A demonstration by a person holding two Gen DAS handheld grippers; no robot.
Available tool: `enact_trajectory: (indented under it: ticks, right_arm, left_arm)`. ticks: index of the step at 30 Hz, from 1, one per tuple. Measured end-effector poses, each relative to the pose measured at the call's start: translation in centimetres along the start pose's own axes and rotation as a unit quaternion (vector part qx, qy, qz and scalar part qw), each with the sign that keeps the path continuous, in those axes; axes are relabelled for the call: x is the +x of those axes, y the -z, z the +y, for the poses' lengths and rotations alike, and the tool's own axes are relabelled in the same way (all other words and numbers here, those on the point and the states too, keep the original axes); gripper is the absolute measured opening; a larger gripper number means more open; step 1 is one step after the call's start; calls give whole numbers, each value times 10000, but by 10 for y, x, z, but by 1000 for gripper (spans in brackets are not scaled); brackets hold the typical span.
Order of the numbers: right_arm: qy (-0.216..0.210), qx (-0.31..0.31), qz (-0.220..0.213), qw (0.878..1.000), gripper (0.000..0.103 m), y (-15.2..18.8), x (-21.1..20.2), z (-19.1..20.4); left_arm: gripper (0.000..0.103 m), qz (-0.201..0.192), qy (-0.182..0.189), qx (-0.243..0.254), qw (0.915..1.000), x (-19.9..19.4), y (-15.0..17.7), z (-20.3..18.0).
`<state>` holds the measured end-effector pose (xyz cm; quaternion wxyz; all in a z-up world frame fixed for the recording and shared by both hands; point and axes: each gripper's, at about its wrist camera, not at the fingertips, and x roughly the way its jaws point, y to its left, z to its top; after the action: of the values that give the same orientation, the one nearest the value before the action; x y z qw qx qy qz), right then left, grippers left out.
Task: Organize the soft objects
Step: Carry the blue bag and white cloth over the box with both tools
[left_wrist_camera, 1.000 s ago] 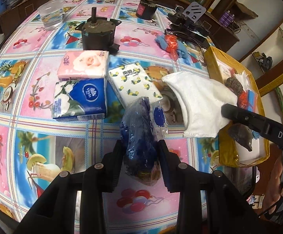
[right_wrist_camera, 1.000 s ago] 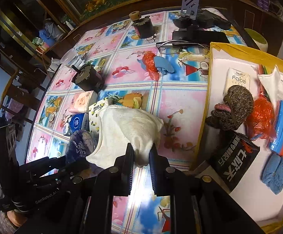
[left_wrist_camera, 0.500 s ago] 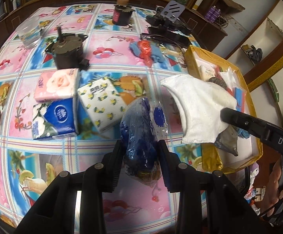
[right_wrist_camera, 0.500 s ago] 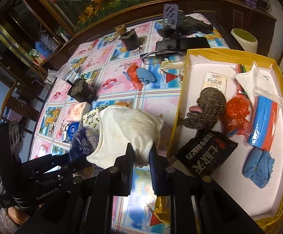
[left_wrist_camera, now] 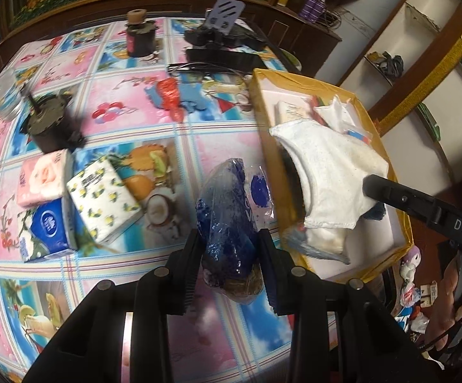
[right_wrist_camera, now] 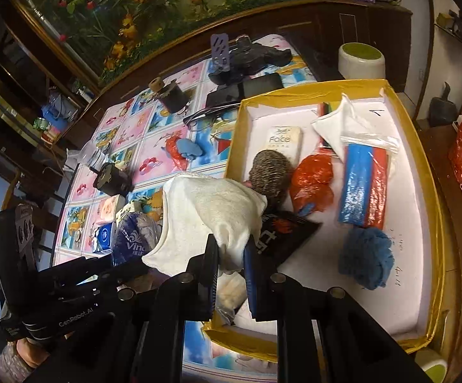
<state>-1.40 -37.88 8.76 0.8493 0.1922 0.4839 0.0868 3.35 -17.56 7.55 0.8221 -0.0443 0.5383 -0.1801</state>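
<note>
White towel (right_wrist_camera: 211,204) pinched in right tongs (right_wrist_camera: 231,255), draped, folded, nubbly

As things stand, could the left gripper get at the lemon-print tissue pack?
Probably not yet: the left gripper is shut on the blue plastic bag. The lemon-print tissue pack lies uncovered on the table, to its left.

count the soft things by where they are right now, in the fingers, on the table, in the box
In the fingers: 2, the white towel and the blue pack.
On the table: 3 tissue packs, pink, blue and white, lemon print.
In the box, as far as shows: 6.
Total: 11.
</note>
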Motion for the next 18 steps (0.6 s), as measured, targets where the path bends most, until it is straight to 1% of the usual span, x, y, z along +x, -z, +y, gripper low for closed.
enact_trajectory:
  ticks: [5, 11, 18]
  right_arm:
    - [112, 332, -160, 9993, 16, 4, -17, -28]
    - [222, 726, -293, 9967, 16, 13, -32, -60]
    - [326, 1028, -448, 9932, 16, 19, -48, -87]
  left_arm:
    - [34, 40, 96, 319, 9994, 4, -7, -25]
    - [34, 302, 154, 592, 9977, 22, -9, -48]
    - [34, 556, 244, 931, 9938, 38, -6, -76]
